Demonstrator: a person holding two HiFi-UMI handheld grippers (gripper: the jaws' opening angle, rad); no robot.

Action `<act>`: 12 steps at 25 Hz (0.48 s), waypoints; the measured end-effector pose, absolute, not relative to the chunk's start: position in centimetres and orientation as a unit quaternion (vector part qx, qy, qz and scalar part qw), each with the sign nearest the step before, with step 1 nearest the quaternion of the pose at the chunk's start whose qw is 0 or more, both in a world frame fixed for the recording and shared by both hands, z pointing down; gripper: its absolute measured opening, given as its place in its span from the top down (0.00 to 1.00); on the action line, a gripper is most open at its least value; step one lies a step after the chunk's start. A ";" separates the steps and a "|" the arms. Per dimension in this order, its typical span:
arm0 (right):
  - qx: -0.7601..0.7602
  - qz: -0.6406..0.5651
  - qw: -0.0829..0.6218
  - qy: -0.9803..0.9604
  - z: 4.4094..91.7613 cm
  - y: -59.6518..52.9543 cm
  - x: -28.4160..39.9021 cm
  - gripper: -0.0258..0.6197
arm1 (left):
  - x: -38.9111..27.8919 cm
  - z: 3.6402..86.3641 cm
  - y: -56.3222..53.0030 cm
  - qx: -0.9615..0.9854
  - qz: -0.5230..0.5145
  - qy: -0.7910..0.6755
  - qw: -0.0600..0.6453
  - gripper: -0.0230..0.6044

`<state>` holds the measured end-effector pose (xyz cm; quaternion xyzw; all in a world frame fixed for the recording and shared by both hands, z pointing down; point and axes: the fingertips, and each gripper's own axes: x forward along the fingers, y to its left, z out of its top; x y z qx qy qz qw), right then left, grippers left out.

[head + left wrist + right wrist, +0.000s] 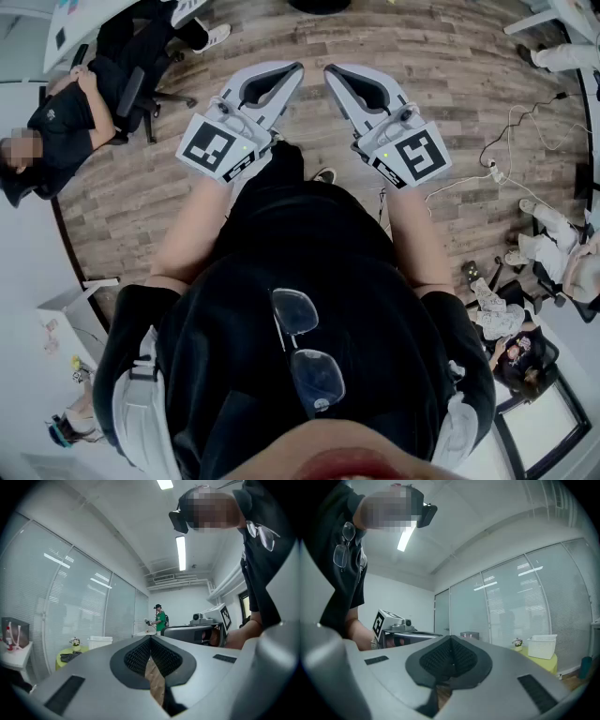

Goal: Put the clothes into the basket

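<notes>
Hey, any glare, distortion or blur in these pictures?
Head view: fisheye curves the wood floor planks; lighting is even. Left gripper view: the ceiling light is blown out, corners vignette dark. Right gripper view: light strips reflect in the glass wall.

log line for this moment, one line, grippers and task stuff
task: not started | left gripper: shut, empty | right gripper: shut, empty | basket: on green table, untouched | dark cloth: on table by basket
</notes>
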<state>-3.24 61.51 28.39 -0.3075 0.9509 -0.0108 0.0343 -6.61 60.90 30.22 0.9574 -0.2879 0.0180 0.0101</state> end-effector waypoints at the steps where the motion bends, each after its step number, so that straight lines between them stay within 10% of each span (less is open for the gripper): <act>1: -0.308 -0.007 0.034 0.951 28.4 61.0 -3.0 0.92 | -6.2 30.1 60.4 0.958 0.017 -0.287 0.005 0.95; 12: -0.310 -0.005 0.029 0.950 29.0 59.4 -0.5 0.92 | -3.9 30.4 59.0 0.956 0.026 -0.291 -0.007 0.95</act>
